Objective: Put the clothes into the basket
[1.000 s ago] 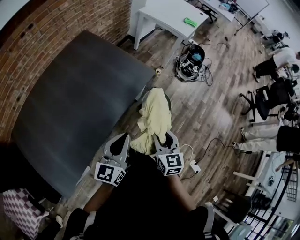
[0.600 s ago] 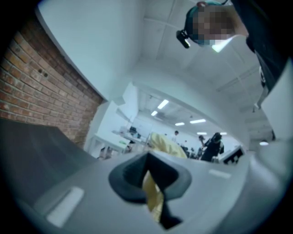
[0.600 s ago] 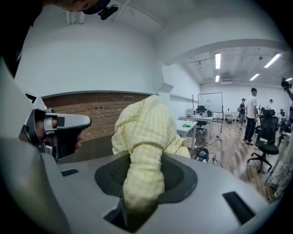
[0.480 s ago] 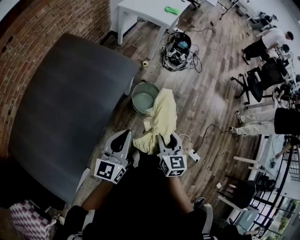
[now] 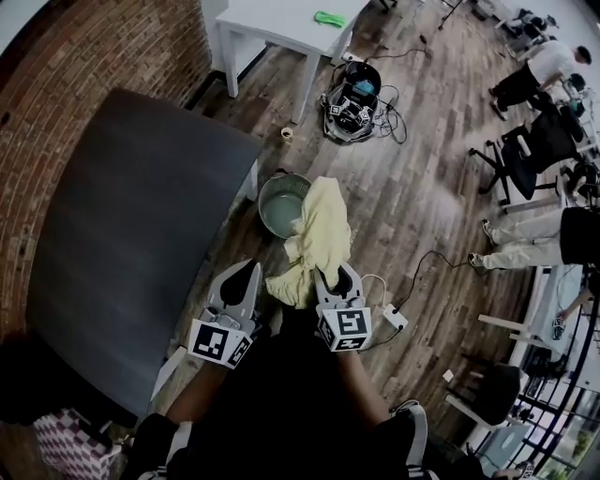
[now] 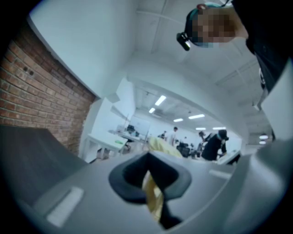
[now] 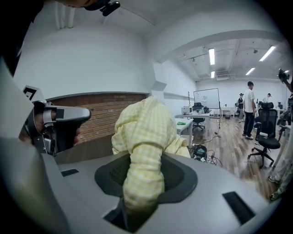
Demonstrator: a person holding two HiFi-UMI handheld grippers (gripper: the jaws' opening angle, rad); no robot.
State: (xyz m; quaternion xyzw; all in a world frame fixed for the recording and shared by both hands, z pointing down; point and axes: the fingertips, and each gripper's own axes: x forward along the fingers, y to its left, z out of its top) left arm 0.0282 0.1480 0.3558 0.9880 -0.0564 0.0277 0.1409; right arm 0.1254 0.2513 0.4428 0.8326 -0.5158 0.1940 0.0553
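A pale yellow checked garment (image 5: 321, 225) hangs bunched between my two grippers, and its far end droops over the rim of a round grey-green basket (image 5: 277, 202) on the wood floor. My right gripper (image 5: 331, 277) is shut on a thick fold of the garment (image 7: 143, 151), which fills the gap between its jaws. My left gripper (image 5: 247, 273) is shut on a thin strip of the same garment (image 6: 154, 197). From the right gripper view, the left gripper (image 7: 59, 121) shows at the left, close beside it.
A large dark grey table (image 5: 122, 234) stands to the left, its corner near the basket. Beyond the basket are a white table (image 5: 272, 19), a black bag with cables (image 5: 360, 90) and a tape roll (image 5: 287, 132). A power strip (image 5: 391, 319) lies right of me; office chairs (image 5: 525, 150) stand far right.
Both grippers have carried the yellow garment away from the dark table's side. The basket, hidden behind the garment a second ago, now shows under its far end.
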